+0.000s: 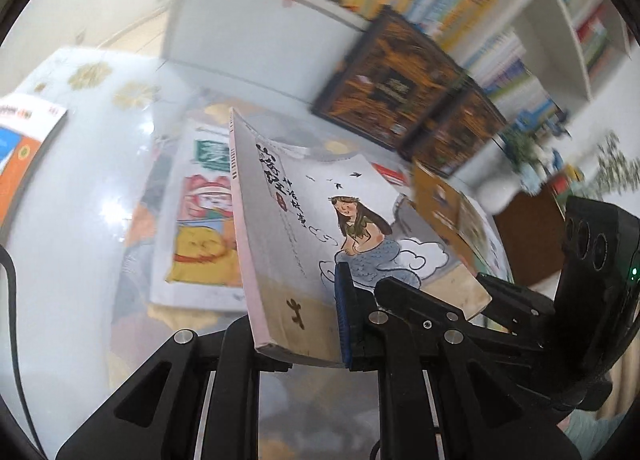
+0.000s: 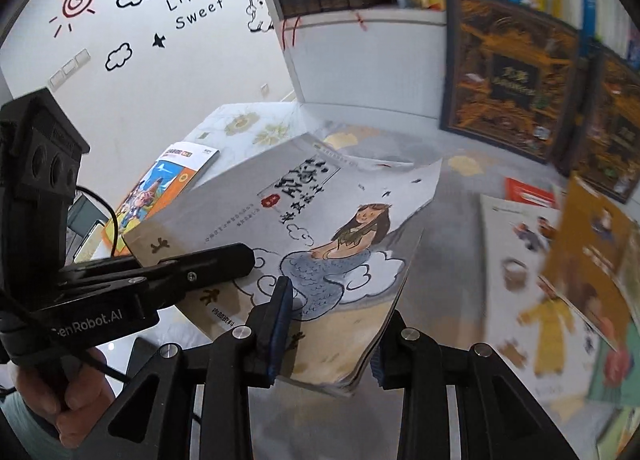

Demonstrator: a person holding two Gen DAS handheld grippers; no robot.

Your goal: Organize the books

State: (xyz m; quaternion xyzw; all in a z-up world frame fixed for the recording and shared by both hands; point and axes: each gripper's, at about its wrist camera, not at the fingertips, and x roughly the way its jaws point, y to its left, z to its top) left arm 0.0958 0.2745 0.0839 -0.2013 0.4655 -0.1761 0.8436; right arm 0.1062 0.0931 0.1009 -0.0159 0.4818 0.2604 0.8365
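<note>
Above the glossy white table (image 2: 444,227): I hold a thin grey-and-tan paperback with a mermaid drawing (image 1: 320,227), lifted clear of the books lying below it.
Cover: a long-haired mermaid with a blue-grey scaled tail sits among outlined clouds; small black birds fly above her; the bottom band is tan with black figure marks.
Spine: pale pink, facing left in my left wrist view.
Condition: the top corner of the cover curls and looks torn.
Writing: large black brush characters run down the cover; I cannot read them.
My left gripper (image 1: 300,320): clamped on the book's bottom edge near the spine, blue pad pressed on the cover.
My right gripper (image 2: 328,324): closed on the page edge of the same book.
Other writing: "Robot.AI" in white on the left gripper's body in my right wrist view; "Life is Sweet" on the white wall (image 2: 192,7).
Behind: dark ornate gold-patterned books (image 2: 508,71) standing against a white bookshelf (image 2: 360,59).
</note>
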